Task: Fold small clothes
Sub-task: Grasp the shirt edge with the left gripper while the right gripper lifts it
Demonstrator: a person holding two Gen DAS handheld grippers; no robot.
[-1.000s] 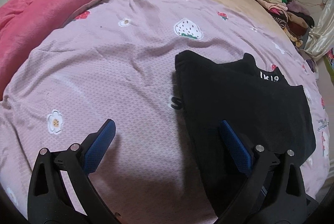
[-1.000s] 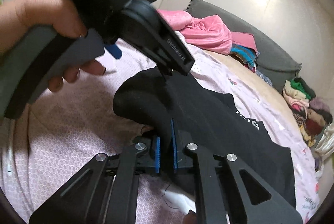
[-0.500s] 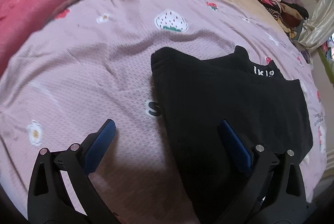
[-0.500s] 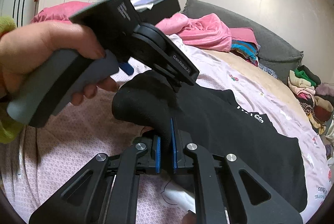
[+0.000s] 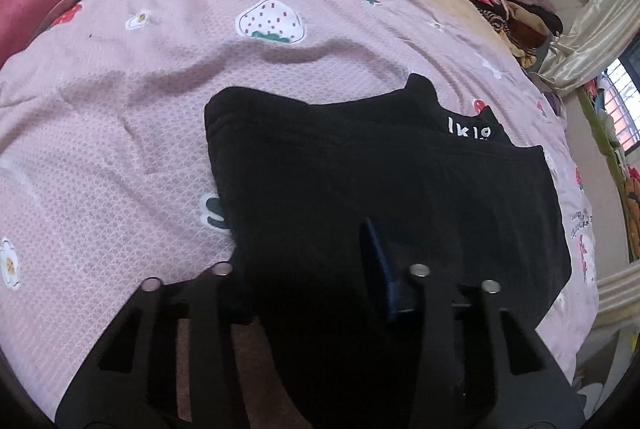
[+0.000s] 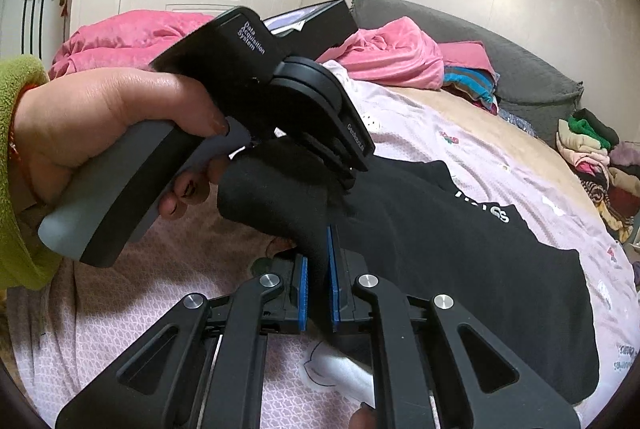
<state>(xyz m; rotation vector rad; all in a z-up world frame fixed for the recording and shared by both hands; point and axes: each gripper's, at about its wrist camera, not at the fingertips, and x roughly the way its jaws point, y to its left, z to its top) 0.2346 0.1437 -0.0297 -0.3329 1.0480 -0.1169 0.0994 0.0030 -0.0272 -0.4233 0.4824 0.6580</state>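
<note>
Both claws, left gripper (image 5: 316, 269) just closing and right gripper (image 6: 318, 281), pinch black garment (image 6: 460, 249).

One black garment (image 5: 380, 181), two tools (image 6: 318, 281) (image 5: 316, 269), one pink blanket (image 6: 132, 37).

left gripper (image 5: 320, 269) left pad: buried in black cloth, unseen in the left wrist view
black garment (image 5: 380, 181) print: only "lk19" shows, the rest folded under
black garment near edge: cut off by the frame bottom behind the right gripper (image 6: 318, 281)
clothes pile (image 5: 504, 1): too small to tell pieces apart
person's hand (image 6: 108, 125): forearm cut off at the left edge
</note>
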